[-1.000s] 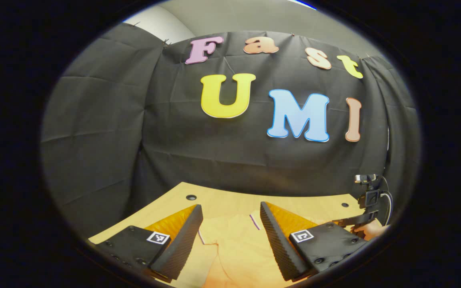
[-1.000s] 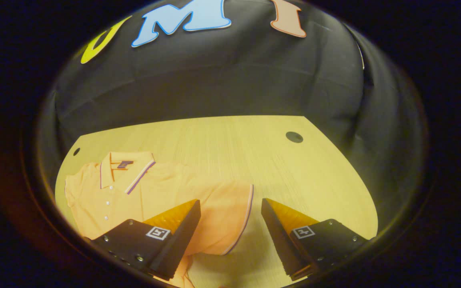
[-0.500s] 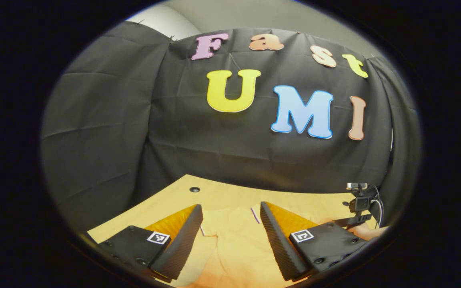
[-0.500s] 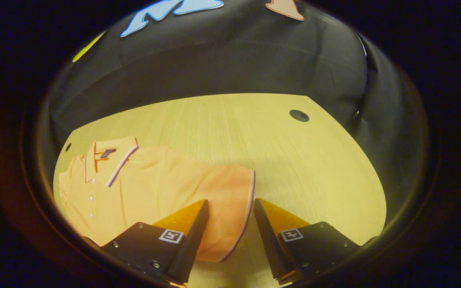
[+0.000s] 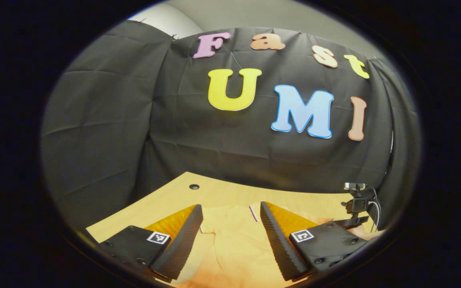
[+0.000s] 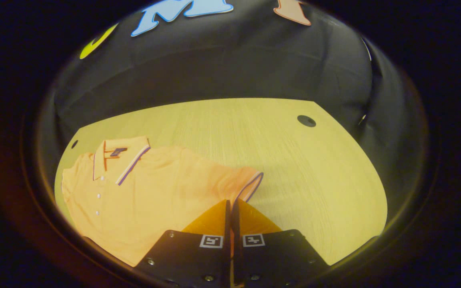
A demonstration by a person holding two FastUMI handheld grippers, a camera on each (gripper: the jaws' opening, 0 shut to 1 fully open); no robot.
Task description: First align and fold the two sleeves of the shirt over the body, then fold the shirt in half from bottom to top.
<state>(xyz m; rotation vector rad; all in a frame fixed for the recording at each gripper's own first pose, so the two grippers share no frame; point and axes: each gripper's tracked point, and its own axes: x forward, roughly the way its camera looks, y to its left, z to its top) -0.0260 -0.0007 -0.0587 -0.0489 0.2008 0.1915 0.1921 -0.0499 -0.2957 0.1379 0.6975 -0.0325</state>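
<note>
From the left gripper view, I had the left gripper [image 5: 230,234] low over the near side of the wooden table [image 5: 166,198], its jaws standing wide apart with nothing between them touching either finger. The orange shirt [image 5: 230,244] lay flat on the table in the gap between the jaws and ran on toward the near edge, and a short purple trim line showed just beside the right finger. Far to the right in that view I saw part of the other gripper [image 5: 356,204] with its cable, near the table's right end.

In the right gripper view, the shirt [image 6: 154,188] was spread across the left half of the table [image 6: 302,168], collar [image 6: 120,154] at the far left, buttons running down the placket. Its right sleeve [image 6: 242,182] reached toward the middle of the table, and I had the right gripper [image 6: 230,206] clamped on the sleeve's striped cuff edge, jaws pressed together with the fabric pinched between them and the cuff lifted into a small ridge just beyond the fingertips. The table's right half lay bare wood, with a dark round hole [image 6: 306,121] at the far right.
</note>
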